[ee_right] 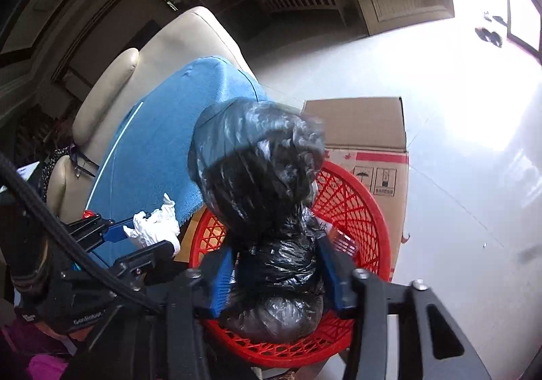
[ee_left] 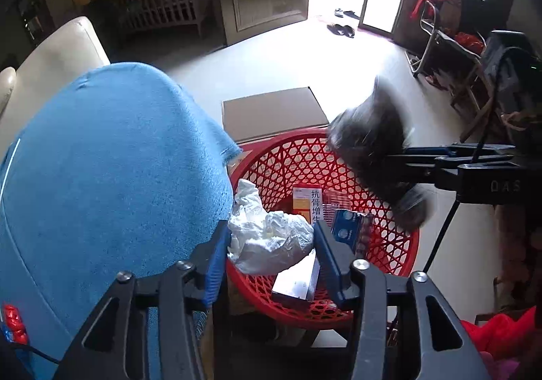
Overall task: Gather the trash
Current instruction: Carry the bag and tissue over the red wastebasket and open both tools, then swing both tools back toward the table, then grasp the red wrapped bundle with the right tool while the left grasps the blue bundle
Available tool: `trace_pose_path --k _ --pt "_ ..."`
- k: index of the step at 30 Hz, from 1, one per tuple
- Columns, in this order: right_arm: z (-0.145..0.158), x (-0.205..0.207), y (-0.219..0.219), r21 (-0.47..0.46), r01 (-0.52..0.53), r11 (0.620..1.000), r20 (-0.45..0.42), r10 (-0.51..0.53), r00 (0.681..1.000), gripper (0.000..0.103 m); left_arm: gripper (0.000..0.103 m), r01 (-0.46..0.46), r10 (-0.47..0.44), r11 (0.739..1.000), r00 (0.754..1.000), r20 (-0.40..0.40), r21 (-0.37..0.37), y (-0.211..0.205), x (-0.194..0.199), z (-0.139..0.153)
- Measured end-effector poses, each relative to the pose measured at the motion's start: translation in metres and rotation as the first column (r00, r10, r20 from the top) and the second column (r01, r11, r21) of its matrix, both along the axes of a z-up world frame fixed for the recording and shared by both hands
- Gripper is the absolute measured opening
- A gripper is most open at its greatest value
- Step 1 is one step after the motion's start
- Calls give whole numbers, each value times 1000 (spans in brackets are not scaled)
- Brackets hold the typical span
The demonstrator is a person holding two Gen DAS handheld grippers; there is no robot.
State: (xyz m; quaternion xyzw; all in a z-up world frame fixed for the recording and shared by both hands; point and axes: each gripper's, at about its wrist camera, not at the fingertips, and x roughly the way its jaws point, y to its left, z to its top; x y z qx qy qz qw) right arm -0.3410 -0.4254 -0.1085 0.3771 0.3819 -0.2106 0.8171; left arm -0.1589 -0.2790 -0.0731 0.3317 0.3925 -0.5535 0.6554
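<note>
A red mesh basket holds an orange-and-white medicine box, a blue pack and a pale flat box. Over its near rim my left gripper stands open, with a crumpled white wrapper lying loosely between the blue pads. My right gripper hangs over the same basket, jaws open around the neck of a knotted black plastic bag, with thin gaps beside it. From the left wrist that bag looks blurred at the right gripper's tips.
A brown cardboard box stands behind the basket. A blue cloth drapes over a cream sofa on the left. A chair with red things stands at the right, slippers lie by the doorway, and pale floor spreads between.
</note>
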Motion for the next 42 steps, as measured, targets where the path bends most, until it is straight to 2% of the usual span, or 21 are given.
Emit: trace_pose_path --k 2,5,12,17,19,21,23,26,27,28,30,31,33,36,39,42 --pt "-4 -1 -4 48 23 999 4 -23 1000 63 63 -1 1 1000 1000 2 -22 4 3 5" --pt "-7 0 -9 85 45 995 8 -46 999 63 64 -33 33 999 999 10 -41 12 14 12" --pt "2 33 -2 53 -12 999 6 12 1000 63 65 -147 142 983 988 -59 -108 45 59 30" --pt "21 74 11 11 -68 998 17 68 998 63 72 -236 227 955 971 -70 -182 93 90 47" --pt "30 101 21 0 -111 994 24 111 994 63 72 -293 288 934 956 -55 -205 120 106 52" --pt "38 129 34 -11 -165 986 32 165 986 63 72 -374 377 903 926 -27 -213 153 125 55" --pt "45 161 53 -26 -228 973 29 229 973 63 72 -466 480 860 877 17 -208 193 144 55" --pt "52 219 90 -28 -353 935 36 354 935 63 73 -612 633 771 766 111 -173 263 170 47" --pt "53 241 105 -26 -398 917 34 399 916 63 73 -647 667 745 731 147 -161 281 175 44" --pt "54 267 124 -20 -451 892 24 451 892 63 73 -687 702 712 684 199 -146 302 181 40" --pt "53 311 156 -4 -527 850 18 526 850 63 73 -752 747 649 598 292 -120 339 191 35" --pt "51 341 180 12 -574 819 22 573 819 63 73 -768 757 629 571 317 -118 350 195 34" --pt "45 375 213 32 -626 779 15 625 780 63 73 -810 785 572 493 375 -132 378 203 37" --pt "32 435 269 77 -692 718 14 693 721 63 73 -841 815 510 405 414 -183 399 212 48" --pt "20 473 302 156 -689 708 38 693 720 63 75 -846 828 484 362 429 -221 407 222 55" --pt "6 505 330 225 -651 725 24 664 748 63 75 -840 829 477 332 450 -259 410 220 60"
